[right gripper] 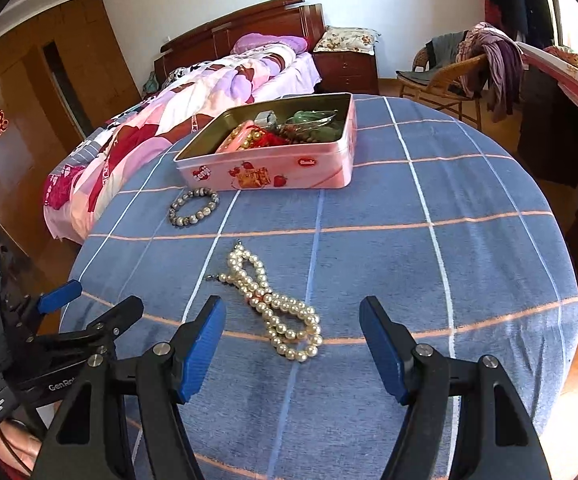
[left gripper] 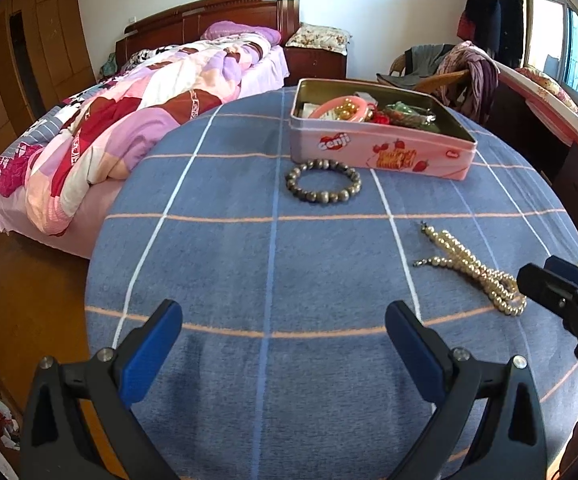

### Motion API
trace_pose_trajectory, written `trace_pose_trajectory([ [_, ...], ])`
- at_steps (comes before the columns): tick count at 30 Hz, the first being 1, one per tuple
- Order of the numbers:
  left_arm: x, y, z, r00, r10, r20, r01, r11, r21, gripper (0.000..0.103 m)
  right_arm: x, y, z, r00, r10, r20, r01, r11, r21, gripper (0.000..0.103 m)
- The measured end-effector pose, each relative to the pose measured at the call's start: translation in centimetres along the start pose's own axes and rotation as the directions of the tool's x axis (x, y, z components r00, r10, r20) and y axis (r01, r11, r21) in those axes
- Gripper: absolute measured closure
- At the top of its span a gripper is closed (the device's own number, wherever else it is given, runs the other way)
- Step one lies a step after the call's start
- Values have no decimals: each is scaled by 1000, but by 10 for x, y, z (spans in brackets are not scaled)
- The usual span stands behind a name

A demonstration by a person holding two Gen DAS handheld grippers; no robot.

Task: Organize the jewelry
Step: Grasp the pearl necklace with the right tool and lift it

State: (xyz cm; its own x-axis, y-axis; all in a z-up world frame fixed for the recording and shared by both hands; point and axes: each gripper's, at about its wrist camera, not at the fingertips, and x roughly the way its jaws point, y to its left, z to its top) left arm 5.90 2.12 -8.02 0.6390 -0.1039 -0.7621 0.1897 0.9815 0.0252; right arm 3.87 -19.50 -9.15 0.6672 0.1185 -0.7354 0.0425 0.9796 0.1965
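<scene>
Pearls (right gripper: 275,308): loose on your bench (right gripper: 469,280), near the right gripper (right gripper: 293,354).
Jaws: both open, empty.
Risk: pinching 1 strand drags the rest.

**Jewelry lying by the open pink tin**

The pink biscuit tin (right gripper: 273,168) is sitting open, its lid off, with a pink bangle, gold beads, red and green pieces heaped inside. A grey-green bead bracelet (right gripper: 193,207) is lying flat as a closed ring just beside the tin's front wall, near its left corner. A cream pearl necklace (right gripper: 273,304) is lying doubled in loose loops well in front of the tin, its clasp ends pointing toward it.
</scene>
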Motion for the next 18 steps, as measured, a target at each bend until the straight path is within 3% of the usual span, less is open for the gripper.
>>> trace_pose_trajectory([
  [7, -4, 1, 1, 1000, 10, 9, -10, 1000, -1, 0, 6, 7, 4, 1000, -8, -10, 7, 999, -41, 33],
  [12, -7, 2, 2, 1000, 14, 16, -14, 1000, 11, 0, 27, 15, 11, 997, -27, -78, 19, 995, -97, 33],
  [18, -6, 7, 4, 1000, 16, 13, -16, 1000, 1, 0, 38, 23, 13, 995, -48, -93, 33, 987, -157, 33],
])
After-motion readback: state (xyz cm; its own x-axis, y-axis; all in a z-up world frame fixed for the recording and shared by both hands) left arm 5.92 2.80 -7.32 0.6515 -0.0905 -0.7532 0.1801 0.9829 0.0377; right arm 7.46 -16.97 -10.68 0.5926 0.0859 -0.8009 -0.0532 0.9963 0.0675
